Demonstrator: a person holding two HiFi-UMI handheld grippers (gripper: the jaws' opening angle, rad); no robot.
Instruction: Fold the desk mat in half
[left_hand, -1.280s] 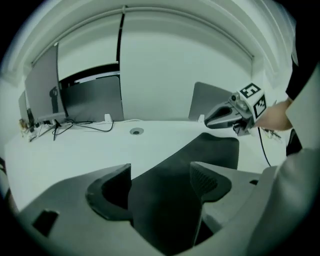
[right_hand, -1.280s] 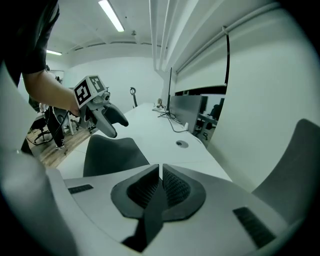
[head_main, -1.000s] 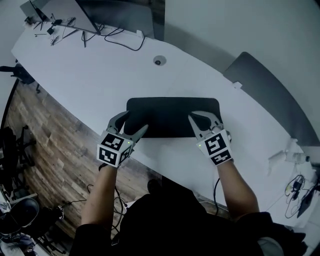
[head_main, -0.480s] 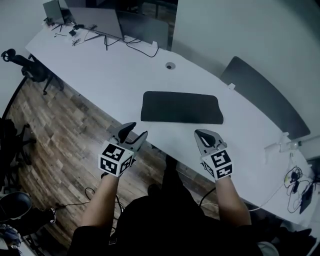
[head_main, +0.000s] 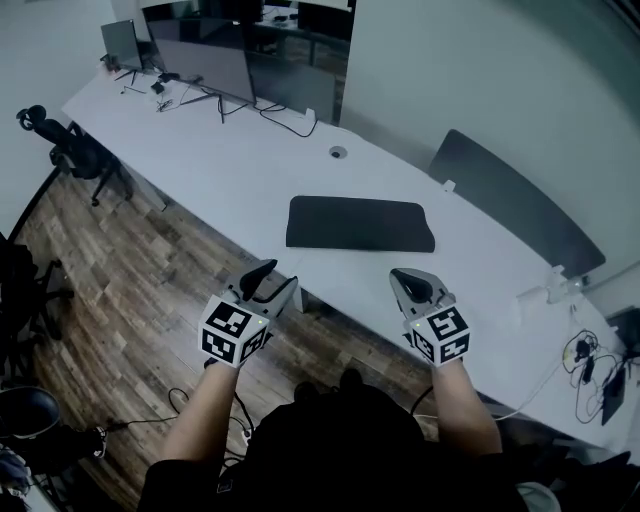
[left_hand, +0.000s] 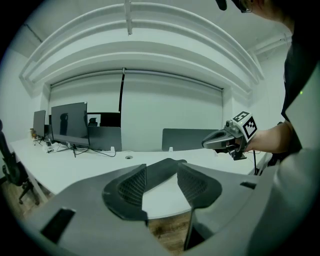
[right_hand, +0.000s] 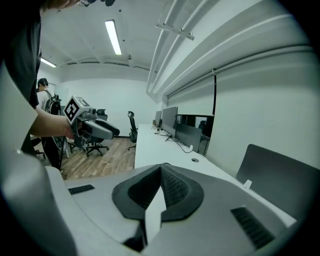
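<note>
The dark desk mat (head_main: 360, 223) lies flat on the white desk (head_main: 240, 165) as a narrow folded rectangle. Both grippers hang over the wooden floor, short of the desk's near edge and apart from the mat. My left gripper (head_main: 275, 279) is partly open with nothing between its fingers; its jaws have just been closing. In the left gripper view the mat (left_hand: 165, 167) shows beyond the gap of the left gripper (left_hand: 161, 184). My right gripper (head_main: 403, 277) is shut on nothing, and in the right gripper view its pads meet (right_hand: 161, 172).
Monitors (head_main: 200, 60) and cables stand at the desk's far left end. A cable grommet (head_main: 338, 152) sits behind the mat. A grey partition panel (head_main: 505, 210) runs along the far right edge. An office chair (head_main: 75, 150) stands at the left, and more cables (head_main: 590, 360) hang at the right.
Both grippers have drawn back from the mat's near edge toward the person and risen. The left jaws have narrowed. The mat stays on the desk.
</note>
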